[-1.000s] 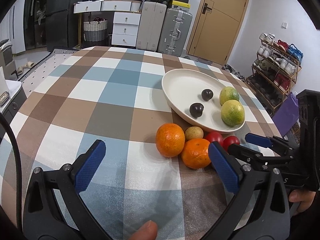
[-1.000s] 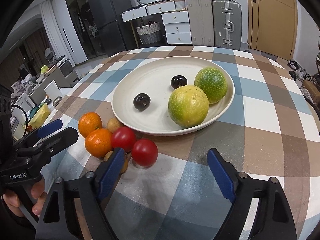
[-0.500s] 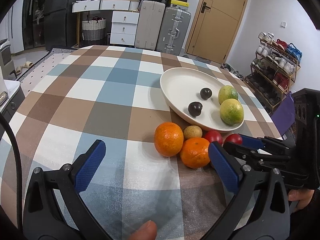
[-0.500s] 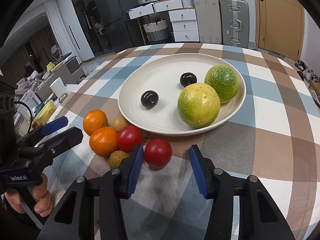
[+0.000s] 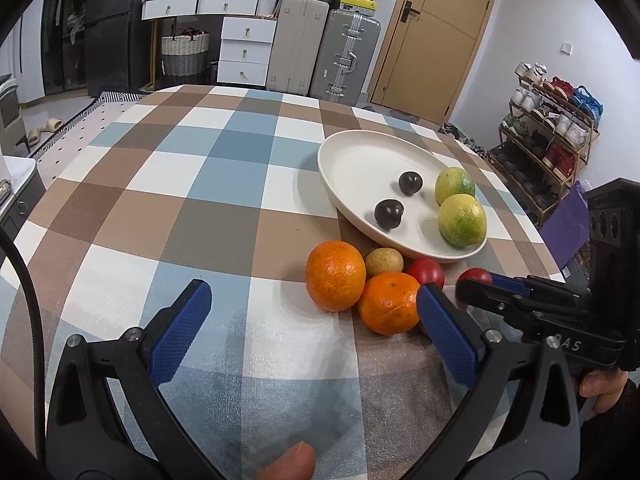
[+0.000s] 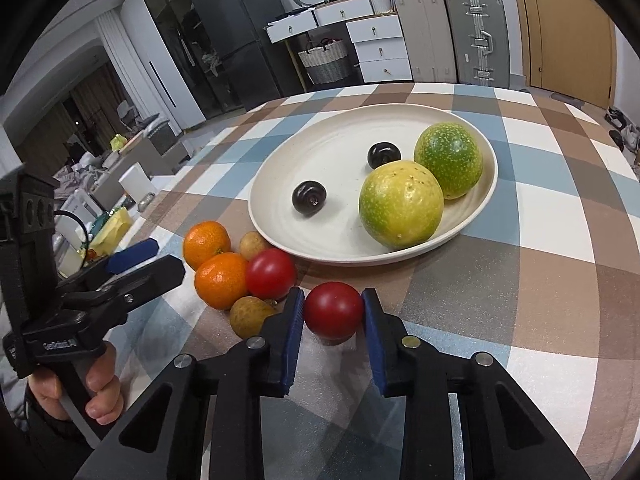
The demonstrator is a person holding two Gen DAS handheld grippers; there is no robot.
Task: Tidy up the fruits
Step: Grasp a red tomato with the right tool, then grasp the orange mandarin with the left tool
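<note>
Clamping red tomato (image 6: pixel 334 309) near plate (image 6: pixel 280 184) rim: right gripper (image 6: pixel 331 322). Left gripper (image 5: pixel 308 328) spread wide, empty, bare bench (image 5: pixel 160 184) ahead.

Glossy smooth tomato (image 6: pixel 334 309), matt plate (image 6: pixel 280 184), checked woven tablecloth (image 6: pixel 560 280).

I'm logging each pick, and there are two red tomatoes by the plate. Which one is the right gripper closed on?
The right gripper grips the tomato lying apart from the pile. The other tomato touches the oranges.
</note>
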